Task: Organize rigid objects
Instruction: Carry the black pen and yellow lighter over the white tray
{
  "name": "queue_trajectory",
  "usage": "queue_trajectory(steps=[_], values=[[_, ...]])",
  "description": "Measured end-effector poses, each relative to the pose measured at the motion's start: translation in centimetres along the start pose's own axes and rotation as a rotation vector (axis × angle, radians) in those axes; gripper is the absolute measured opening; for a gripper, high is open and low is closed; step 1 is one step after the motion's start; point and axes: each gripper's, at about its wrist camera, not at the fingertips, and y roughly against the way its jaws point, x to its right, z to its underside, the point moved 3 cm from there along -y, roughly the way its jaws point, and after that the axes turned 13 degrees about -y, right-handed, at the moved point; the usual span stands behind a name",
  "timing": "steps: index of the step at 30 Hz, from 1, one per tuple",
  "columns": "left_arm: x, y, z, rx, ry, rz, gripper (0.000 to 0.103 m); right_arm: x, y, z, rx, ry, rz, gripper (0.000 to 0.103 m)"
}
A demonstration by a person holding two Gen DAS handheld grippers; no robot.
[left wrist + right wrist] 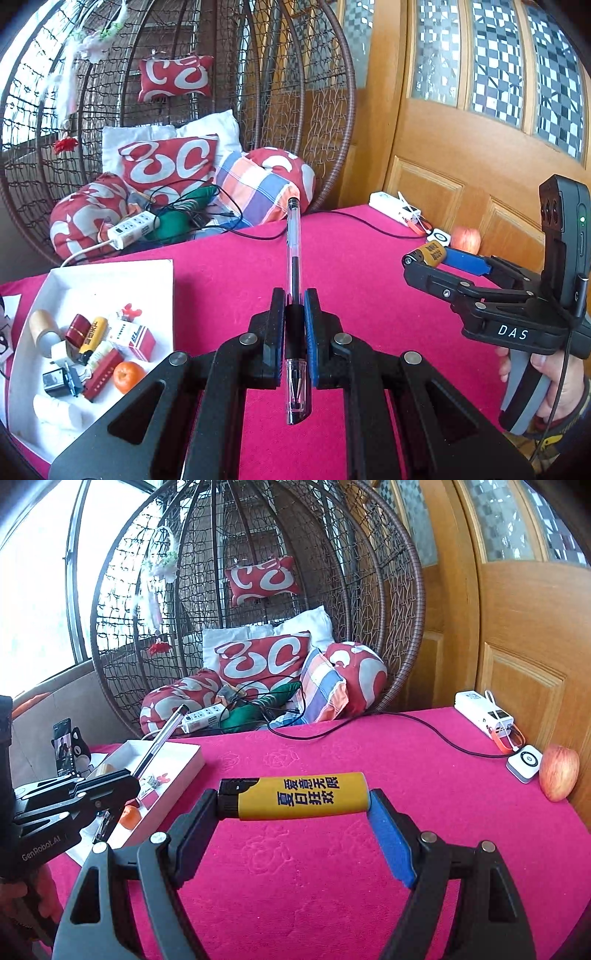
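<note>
Left gripper (295,332) has its jaws pressed together on a clear ballpoint pen (294,258), pinching it at the black grip section; the barrel runs forward between the pads, its far end raised above the pink tablecloth (229,280), the capped tip pointing back toward the camera. Right gripper (295,805) stands with its jaws spread wide and clamps a yellow lighter (299,795) lengthwise, black head against the left pad, base against the blue right pad (388,834). Blue Chinese characters are printed in two rows on the lighter body. Both objects are held clear of the tablecloth. In the left wrist view the right gripper's body carries the white letters "DAS", and a hand (554,384) wraps its grey handle. In the right wrist view the left gripper's body reads "GenRobot.AI". A white tray (110,273) sits on the cloth at the left and holds a second yellow lighter (92,334), a small red-and-white box (133,338) with print too small to read, an orange (127,376) and other small items. Near the wooden door (461,155), at the right edge of the cloth, lie a white power bank (480,712), a small white square device (524,762) and an apple (558,771). Behind the table stands a wicker hanging chair (388,590) with red-and-white cushions (266,661) and a white power strip (205,716).
</note>
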Motion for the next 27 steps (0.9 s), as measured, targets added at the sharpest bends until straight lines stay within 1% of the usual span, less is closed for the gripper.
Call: queue_trajectory(steps=[6, 14, 27], values=[[-1.4, 1.3, 0.3, 0.016, 0.022, -0.020, 0.009, -1.4, 0.3, -0.1, 0.003, 0.024, -0.013, 0.081], [-4.4, 2.9, 1.0, 0.024, 0.078, -0.059, 0.009, -3.5, 0.2, 0.0, -0.005, 0.063, -0.034, 0.081], [-8.2, 4.4, 2.4, 0.035, 0.148, -0.113, 0.009, -6.6, -0.4, -0.3, -0.014, 0.119, -0.056, 0.081]])
